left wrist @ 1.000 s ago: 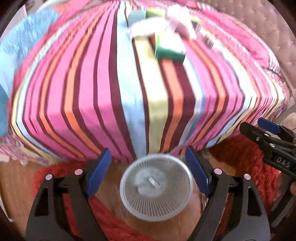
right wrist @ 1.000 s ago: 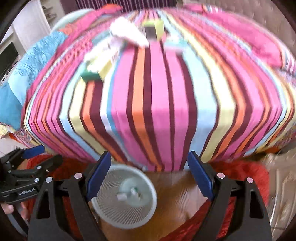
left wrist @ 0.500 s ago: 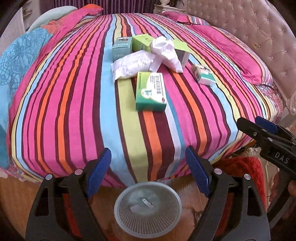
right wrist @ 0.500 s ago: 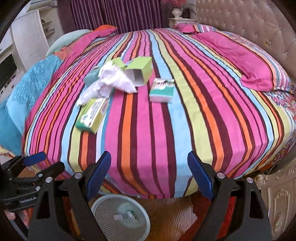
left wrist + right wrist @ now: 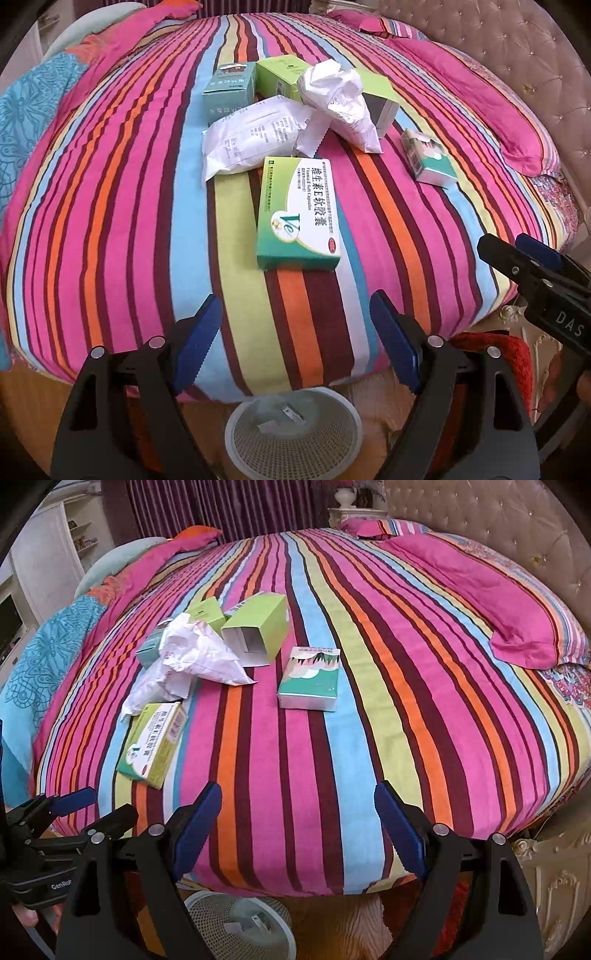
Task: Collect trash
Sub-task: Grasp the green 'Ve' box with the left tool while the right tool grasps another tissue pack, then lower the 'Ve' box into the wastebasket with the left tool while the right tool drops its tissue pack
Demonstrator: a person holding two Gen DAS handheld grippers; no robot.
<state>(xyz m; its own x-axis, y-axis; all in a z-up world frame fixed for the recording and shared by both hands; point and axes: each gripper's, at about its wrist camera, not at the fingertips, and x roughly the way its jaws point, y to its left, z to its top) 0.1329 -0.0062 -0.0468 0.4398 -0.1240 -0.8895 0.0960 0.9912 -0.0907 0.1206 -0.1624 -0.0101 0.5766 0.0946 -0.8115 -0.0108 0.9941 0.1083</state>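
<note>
Trash lies on a striped bed: a green-and-white medicine box [image 5: 299, 212] [image 5: 153, 744], crumpled white paper [image 5: 338, 99] [image 5: 199, 655], a white wrapper [image 5: 253, 134], a teal box [image 5: 229, 92], an open lime-green box [image 5: 258, 627] and a small teal carton [image 5: 430, 160] [image 5: 308, 677]. A white mesh bin [image 5: 293, 432] [image 5: 240, 923] stands on the floor below the bed's edge. My left gripper [image 5: 295, 339] is open and empty over the bed's near edge, short of the medicine box. My right gripper [image 5: 297, 823] is open and empty too, short of the teal carton.
A pink pillow [image 5: 491, 598] lies at the right by a tufted headboard [image 5: 517, 528]. A blue quilt [image 5: 40, 657] drapes the left side. A red rug [image 5: 491, 354] covers the wooden floor beside the bin. White shelving [image 5: 55, 554] stands at the far left.
Both grippers have moved forward from above the bin toward the bed; the trash looms larger and nearer, and the bin has slid to the bottom edge. Jaws stayed open.
</note>
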